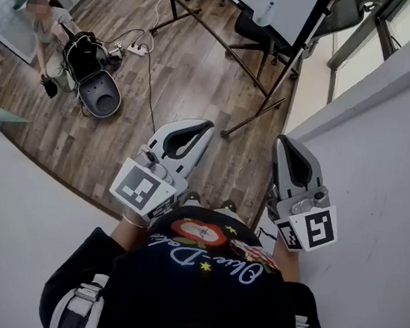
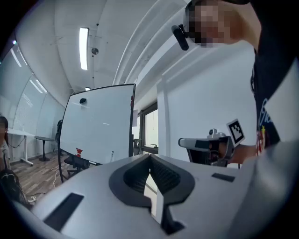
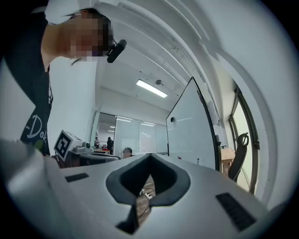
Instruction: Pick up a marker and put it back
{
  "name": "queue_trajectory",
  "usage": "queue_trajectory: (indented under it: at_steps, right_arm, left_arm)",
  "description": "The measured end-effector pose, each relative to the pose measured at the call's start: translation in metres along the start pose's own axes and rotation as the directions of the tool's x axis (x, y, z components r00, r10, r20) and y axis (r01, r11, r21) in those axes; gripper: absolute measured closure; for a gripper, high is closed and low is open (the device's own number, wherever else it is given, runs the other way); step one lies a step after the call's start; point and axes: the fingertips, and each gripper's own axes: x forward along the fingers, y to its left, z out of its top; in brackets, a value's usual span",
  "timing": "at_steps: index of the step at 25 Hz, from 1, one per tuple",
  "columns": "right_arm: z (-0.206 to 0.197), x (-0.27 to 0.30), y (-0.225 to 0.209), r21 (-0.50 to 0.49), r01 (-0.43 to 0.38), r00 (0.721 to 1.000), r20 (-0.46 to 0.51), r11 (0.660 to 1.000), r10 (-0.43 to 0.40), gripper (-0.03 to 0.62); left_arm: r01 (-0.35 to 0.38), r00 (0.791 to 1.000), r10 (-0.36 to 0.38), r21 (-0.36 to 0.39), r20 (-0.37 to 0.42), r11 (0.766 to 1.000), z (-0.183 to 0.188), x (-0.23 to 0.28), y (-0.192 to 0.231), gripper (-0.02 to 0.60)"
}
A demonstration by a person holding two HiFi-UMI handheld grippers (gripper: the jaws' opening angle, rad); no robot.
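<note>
A whiteboard [image 2: 98, 123] on a black stand stands ahead of me, and also shows in the right gripper view [image 3: 191, 133]. On its tray a small upright marker [image 2: 112, 153] stands to the right of a red object [image 2: 78, 151]. The same marker [image 3: 198, 160] is tiny in the right gripper view. My left gripper [image 1: 208, 125] and right gripper [image 1: 285, 141] are held level in front of my chest, side by side and far from the board. Both sets of jaws meet at the tips with nothing between them.
A person [image 1: 52, 24] crouches on the wooden floor at the far left beside a black bag [image 1: 96, 85] and a power strip with cables [image 1: 137, 47]. An office chair [image 1: 257, 29] stands by the board. A white wall [image 1: 380, 179] runs along my right.
</note>
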Motion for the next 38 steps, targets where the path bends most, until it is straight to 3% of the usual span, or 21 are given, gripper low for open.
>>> queue_trajectory:
  at_steps: [19, 38]
  right_arm:
    - [-0.003, 0.016, -0.004, 0.036, 0.033, 0.999, 0.014, 0.999, -0.034, 0.594]
    - [-0.014, 0.078, 0.023, 0.029, 0.076, 0.997, 0.012, 0.997, -0.076, 0.594]
  left_arm:
    - [-0.011, 1.000, 0.012, -0.021, 0.008, 1.000, -0.004, -0.003, 0.022, 0.578]
    - [0.005, 1.000, -0.005, -0.035, 0.012, 0.999, -0.011, -0.024, 0.096, 0.578]
